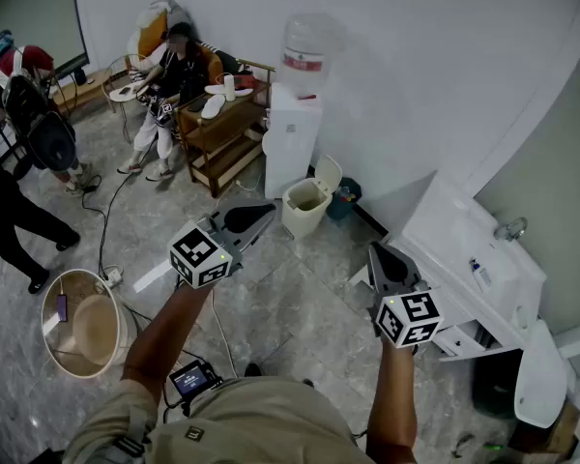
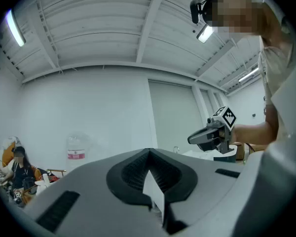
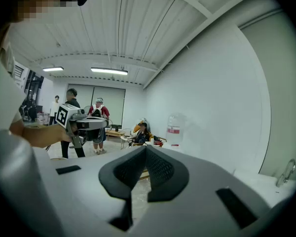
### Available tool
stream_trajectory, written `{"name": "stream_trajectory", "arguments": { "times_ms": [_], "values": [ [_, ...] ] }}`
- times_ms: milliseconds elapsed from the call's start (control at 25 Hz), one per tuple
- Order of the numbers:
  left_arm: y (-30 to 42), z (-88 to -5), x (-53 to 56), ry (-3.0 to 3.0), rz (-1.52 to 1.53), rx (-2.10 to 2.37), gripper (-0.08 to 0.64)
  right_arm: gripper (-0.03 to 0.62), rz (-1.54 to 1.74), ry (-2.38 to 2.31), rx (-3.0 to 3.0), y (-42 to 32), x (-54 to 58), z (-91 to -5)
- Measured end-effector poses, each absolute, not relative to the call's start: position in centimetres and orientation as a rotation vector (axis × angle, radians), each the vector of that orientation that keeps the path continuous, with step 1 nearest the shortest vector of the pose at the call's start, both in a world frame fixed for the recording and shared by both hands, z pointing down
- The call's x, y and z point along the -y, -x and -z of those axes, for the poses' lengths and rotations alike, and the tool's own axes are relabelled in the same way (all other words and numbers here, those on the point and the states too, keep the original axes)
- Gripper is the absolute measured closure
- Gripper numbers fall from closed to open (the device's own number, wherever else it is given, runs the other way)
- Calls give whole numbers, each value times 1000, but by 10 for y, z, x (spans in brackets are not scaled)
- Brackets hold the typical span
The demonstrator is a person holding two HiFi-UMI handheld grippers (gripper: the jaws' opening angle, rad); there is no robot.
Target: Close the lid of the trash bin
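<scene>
While both arms reach forward over the grey marble floor [image 1: 300, 303], the grey left gripper [image 1: 269, 208] and grey right gripper [image 1: 373, 250] are clenched on nothing. Ahead, the small cream plastic trash bin [image 1: 303, 211] stands beside the white water dispenser [image 1: 292, 138], its flip lid [image 1: 327, 173] raised.

I see the bin [image 1: 301, 220] in the head view only. It is small and cream-coloured, and it stands upright on the grey floor [image 1: 271, 307], just beside the white water dispenser [image 1: 292, 138] and near the foot of the wall [image 1: 416, 66]. Its lid [image 1: 328, 173] is up, joined at the far rim and tipped back toward the wall, so the mouth stands open. The inside looks darker, but I can't make out what it holds.
</scene>
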State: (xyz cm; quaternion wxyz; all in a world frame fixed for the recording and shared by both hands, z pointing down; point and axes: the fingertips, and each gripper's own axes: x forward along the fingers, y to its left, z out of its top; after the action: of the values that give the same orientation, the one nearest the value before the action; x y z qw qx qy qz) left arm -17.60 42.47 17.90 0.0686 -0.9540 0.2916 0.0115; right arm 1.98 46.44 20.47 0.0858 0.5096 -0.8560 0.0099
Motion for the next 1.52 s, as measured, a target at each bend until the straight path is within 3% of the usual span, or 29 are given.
{"name": "stream_trajectory", "arguments": {
  "times_ms": [840, 1520],
  "values": [
    [195, -199, -389, 2921, -74, -833, 546, 568, -67, -1540, 2521, 13, -433, -217],
    [173, -223, -289, 2866, 104, -1083, 546, 568, -169, -1352, 2706, -10, -280, -240]
  ]
}}
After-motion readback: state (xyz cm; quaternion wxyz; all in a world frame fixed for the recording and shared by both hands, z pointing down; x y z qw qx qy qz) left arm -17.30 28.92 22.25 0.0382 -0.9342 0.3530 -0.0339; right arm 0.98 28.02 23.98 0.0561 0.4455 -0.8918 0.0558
